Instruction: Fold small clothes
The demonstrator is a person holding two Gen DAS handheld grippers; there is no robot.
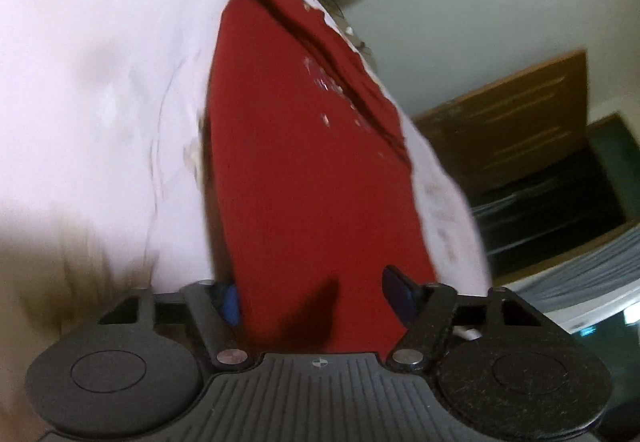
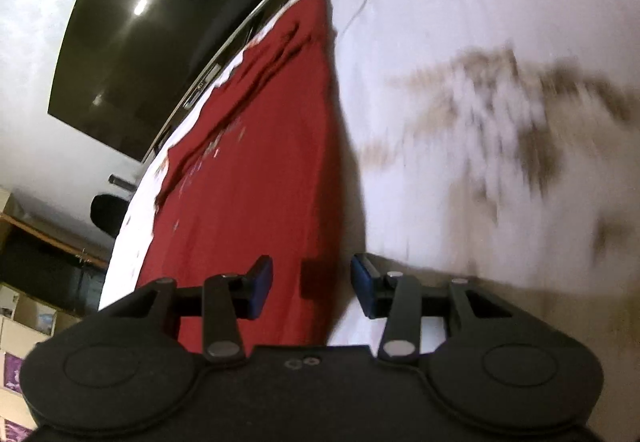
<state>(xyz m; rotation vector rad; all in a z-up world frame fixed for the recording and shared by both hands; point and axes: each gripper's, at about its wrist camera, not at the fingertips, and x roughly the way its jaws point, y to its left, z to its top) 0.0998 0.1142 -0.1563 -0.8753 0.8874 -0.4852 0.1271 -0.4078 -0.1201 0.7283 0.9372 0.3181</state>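
A red garment lies stretched out on a white, patterned bed sheet, with a long dark fold along its far side. My left gripper is open, its blue pads apart, with the near end of the garment between them. In the right wrist view the same red garment runs away from me. My right gripper is open, its blue pads apart, straddling the garment's near right edge. Neither gripper holds the cloth.
The bed sheet has blurred brown prints to the right. A dark TV screen hangs on the wall beyond the bed. A wooden door and dark shelves stand at the right of the left view.
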